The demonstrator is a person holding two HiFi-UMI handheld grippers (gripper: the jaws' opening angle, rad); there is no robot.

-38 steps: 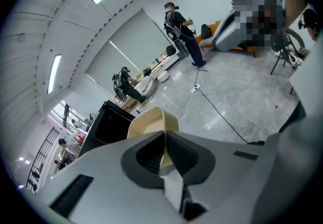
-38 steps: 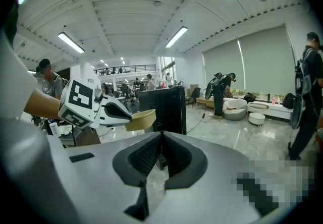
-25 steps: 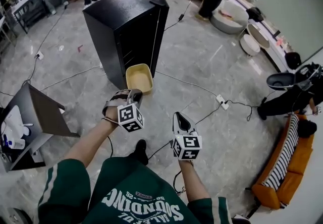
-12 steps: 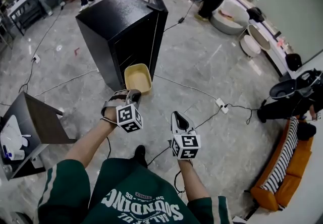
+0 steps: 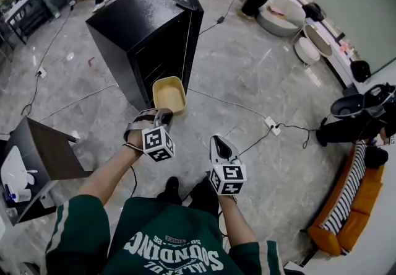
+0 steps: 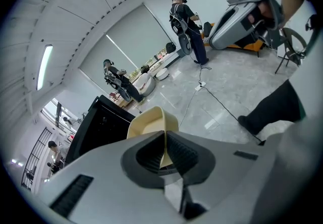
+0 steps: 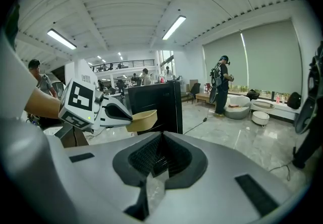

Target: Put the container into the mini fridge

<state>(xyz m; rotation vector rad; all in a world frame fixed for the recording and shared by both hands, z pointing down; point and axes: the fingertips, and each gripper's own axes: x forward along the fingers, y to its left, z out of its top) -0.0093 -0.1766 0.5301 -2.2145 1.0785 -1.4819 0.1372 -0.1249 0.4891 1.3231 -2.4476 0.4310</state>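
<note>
Left tongs (image 5: 164,116) pinch the container (image 5: 169,94) by its rim.

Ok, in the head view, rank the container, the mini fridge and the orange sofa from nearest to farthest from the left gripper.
1. Container: its rim is clamped in the left gripper, so it sits just ahead of the jaws.
2. Mini fridge: on the floor just beyond the container, ahead and slightly left.
3. Orange sofa: far off to the right, at the edge of the view.
</note>
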